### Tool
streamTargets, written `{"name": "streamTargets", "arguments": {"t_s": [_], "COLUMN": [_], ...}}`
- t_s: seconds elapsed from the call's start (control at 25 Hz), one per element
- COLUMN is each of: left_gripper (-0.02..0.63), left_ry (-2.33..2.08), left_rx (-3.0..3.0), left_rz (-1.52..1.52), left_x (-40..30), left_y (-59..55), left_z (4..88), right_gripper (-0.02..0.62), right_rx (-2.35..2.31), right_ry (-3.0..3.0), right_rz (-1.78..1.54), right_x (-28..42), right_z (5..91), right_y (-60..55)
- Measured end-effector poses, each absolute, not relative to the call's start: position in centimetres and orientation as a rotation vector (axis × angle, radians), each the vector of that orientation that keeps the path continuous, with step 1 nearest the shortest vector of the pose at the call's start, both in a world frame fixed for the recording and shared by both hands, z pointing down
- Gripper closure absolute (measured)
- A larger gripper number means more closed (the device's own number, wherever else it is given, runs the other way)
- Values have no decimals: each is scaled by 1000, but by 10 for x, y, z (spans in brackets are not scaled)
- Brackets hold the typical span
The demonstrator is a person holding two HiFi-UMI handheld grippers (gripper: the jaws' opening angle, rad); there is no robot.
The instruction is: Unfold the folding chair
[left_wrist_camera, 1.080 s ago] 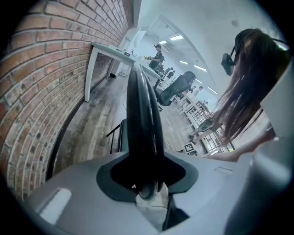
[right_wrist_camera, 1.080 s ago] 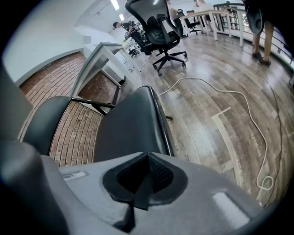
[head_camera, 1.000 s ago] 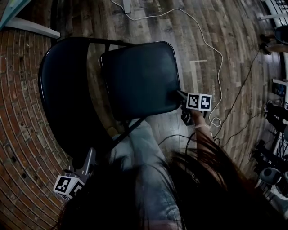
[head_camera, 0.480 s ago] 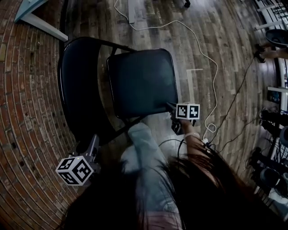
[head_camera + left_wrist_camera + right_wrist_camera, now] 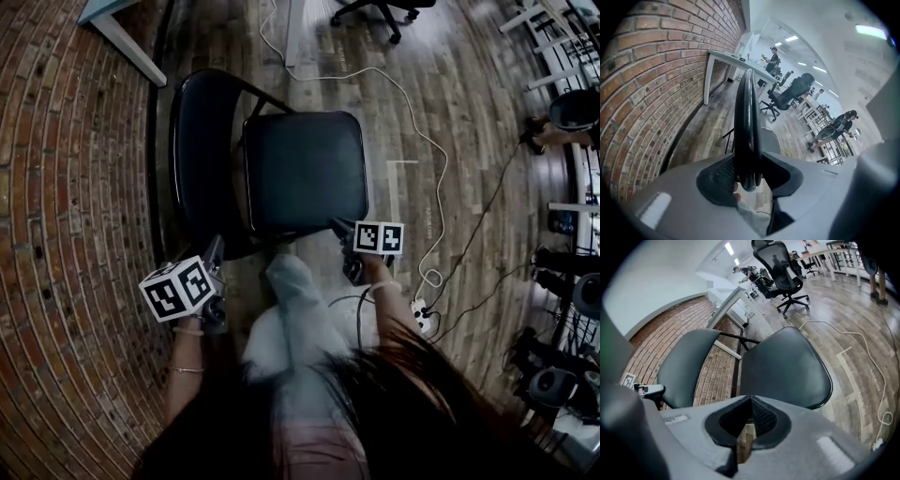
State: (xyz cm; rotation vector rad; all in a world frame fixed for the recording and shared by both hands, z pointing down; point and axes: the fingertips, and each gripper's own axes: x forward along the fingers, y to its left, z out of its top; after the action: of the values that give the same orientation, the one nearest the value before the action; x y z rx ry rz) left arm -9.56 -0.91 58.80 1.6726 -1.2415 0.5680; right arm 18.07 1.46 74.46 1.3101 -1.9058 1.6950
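Left gripper (image 5: 748,182): clenching the chair backrest (image 5: 746,117) edge, which is standing upright between its jaws.
Right gripper (image 5: 750,401): pinching together, empty; chair seat (image 5: 787,366) lying just ahead.

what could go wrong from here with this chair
1. The left gripper clamps only the thin backrest edge; it could slip and let the backrest swing into the brick wall.
2. The right gripper, jaws together, merely meets the seat front edge, so it may slide off.
3. The white cable lies near the seat and could get snagged.
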Motion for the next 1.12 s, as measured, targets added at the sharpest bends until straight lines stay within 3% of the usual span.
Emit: {"name": "streamTargets", "arguments": {"t_s": [0.44,0.52,0.56,0.6,1.12], "left_gripper": [476,510,588,611,611], "left_ry": [-1204,-1199,-1201,-1204,-1157], "left_rx": [1593,1600,1608,1621,1807], "left_rz": [607,638,647,650,698], "left_x": [-92,-95,-96,-96,-60], "left_y": [10,17,19,20,102], "left_z": [579,575,571,566,493], "right_gripper": [601,601,601,601,601], "right_rx": [1272,1258,1252,1250,1212], "right_ry": [-2015,-2039,-2049,-2057,-2170], "right_rz": [1629,1607,1589,1570,1298], "right_x": [152,148,147,146,113], "right_z": [681,672,668,662,594], "right_y": [60,70,74,78,141]}}
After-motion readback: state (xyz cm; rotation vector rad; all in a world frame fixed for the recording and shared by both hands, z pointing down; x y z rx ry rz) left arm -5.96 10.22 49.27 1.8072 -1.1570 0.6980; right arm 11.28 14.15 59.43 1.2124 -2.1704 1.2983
